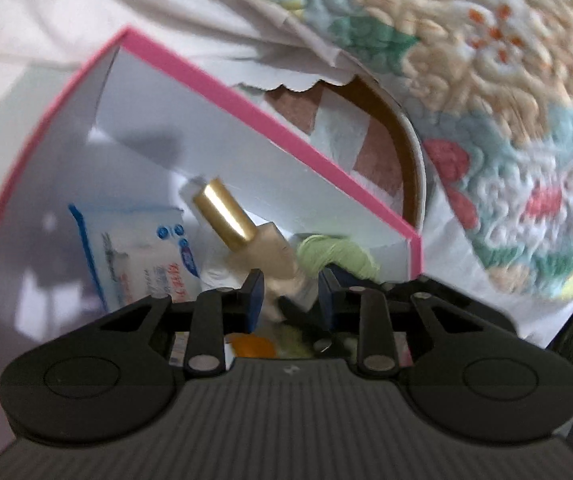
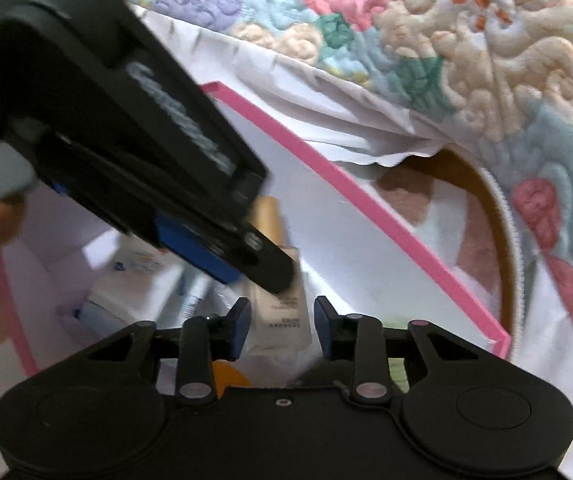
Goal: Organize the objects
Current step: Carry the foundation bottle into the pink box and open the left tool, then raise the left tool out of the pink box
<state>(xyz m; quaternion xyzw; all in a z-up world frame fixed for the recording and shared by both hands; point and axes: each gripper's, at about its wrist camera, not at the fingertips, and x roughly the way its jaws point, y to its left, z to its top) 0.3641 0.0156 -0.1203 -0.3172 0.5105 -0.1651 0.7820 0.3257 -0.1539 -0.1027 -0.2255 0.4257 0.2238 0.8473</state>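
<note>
Both grippers were down inside the pink-rimmed box (image 1: pixel 270 120) on the bed, crowded over the same thing: a beige bottle (image 1: pixel 270 248) with a gold cap (image 1: pixel 224 212), lying tilted among a wipes packet (image 1: pixel 142 248) and a green bundle (image 1: pixel 338 252). The left gripper (image 1: pixel 291 296) had its jaws drawn narrow around the bottle's lower end and seemed to be holding it, though blur hid whether the pads really pressed. The right gripper (image 2: pixel 282 320) was just as narrow, with the bottle's labelled end (image 2: pixel 286 312) standing between its jaws; I could not tell whether it gripped or only framed it.

The danger I saw was the two tools colliding, since the left one crossed right over the right one's view. If both pulled on the bottle in different directions, it could twist loose and drop back into the clutter. A slick glass-like body held near one end would also tend to pivot out.
</note>
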